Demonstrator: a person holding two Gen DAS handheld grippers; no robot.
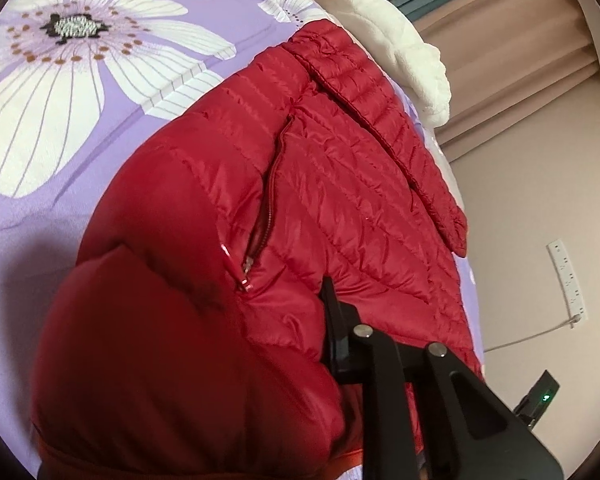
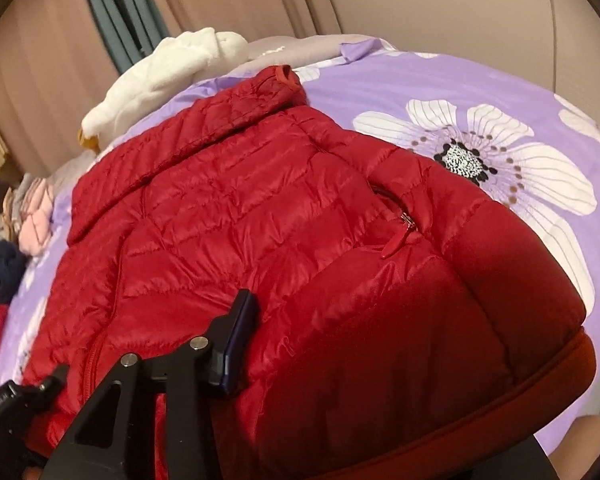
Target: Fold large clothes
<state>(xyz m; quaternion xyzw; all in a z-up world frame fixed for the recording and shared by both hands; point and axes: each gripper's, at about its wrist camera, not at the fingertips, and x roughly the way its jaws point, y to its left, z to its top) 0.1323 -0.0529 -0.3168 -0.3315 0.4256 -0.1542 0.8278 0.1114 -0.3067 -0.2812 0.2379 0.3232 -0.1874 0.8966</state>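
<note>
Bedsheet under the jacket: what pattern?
Purple bedsheet with large white flowers, clearest in the left wrist view.

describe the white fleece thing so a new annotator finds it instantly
Start at the purple floral bedspread and the red puffer jacket lying on it. Past the jacket's collar, by the curtain, sits a white fleece garment: the only fluffy, bunched, white item.

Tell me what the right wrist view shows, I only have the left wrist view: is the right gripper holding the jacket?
Observer: One blue-padded finger of the right gripper lies against the red jacket. The other finger is hidden under fabric, so I cannot confirm a grip.
Operator: Anything else near the jacket on that side?
Observer: Yes, a pile of pink and navy clothes lies at the left edge of that view, beside the jacket.
</note>
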